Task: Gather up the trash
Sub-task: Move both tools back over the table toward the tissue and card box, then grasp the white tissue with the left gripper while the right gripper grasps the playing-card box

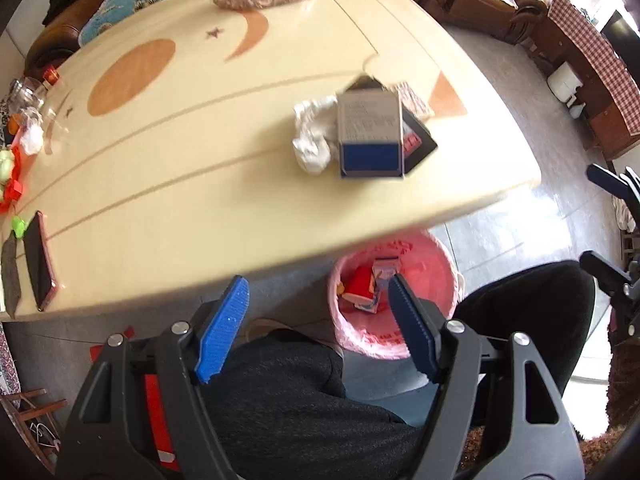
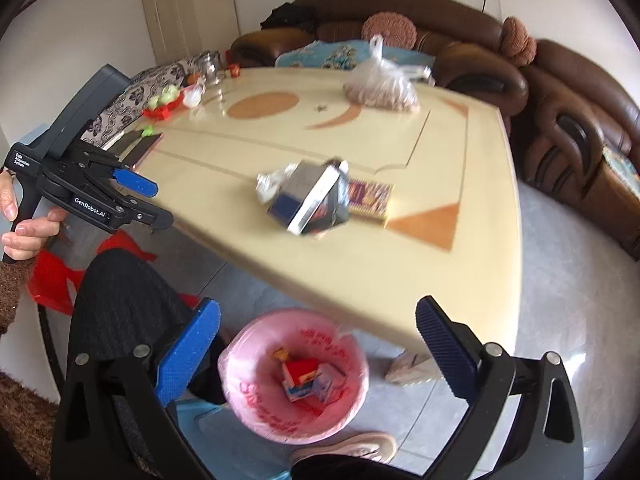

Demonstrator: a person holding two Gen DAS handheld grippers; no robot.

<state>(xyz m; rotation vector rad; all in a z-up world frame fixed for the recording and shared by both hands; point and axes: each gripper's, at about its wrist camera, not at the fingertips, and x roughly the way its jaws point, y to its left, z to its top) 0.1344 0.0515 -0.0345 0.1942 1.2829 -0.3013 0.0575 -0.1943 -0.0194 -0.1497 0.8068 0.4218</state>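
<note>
Looks like we're between drops here: both grippers hang over the pink-lined bin [image 2: 294, 376] on the floor, just off the near edge of the table [image 1: 160, 184], and neither is carrying anything. The left gripper [image 1: 316, 304] has its jaws apart with nothing between them, and the right gripper [image 2: 318, 350] is spread wide, also empty. A few small cartons [image 2: 308, 380] already sit in the bin, so part of the job's done.

What's left is the pile near the table's right edge: a blue and grey box [image 1: 370, 136], a crumpled white tissue [image 1: 312, 136] touching its left side, a black box [image 1: 418, 136] tucked under it, and a flat patterned packet [image 2: 370, 196] just beyond. I'd guess the next move is going back up to the table and closing on one of those, probably the tissue or the top box since they're easiest to reach.

Stuff to steer clear of: a phone [image 1: 38, 260] near the left edge, the bag of nuts [image 2: 380, 88] at the far side, and the fruit plate [image 2: 164, 108] in the far left corner. The person's knees [image 1: 288, 392] crowd the space beside the bin.
</note>
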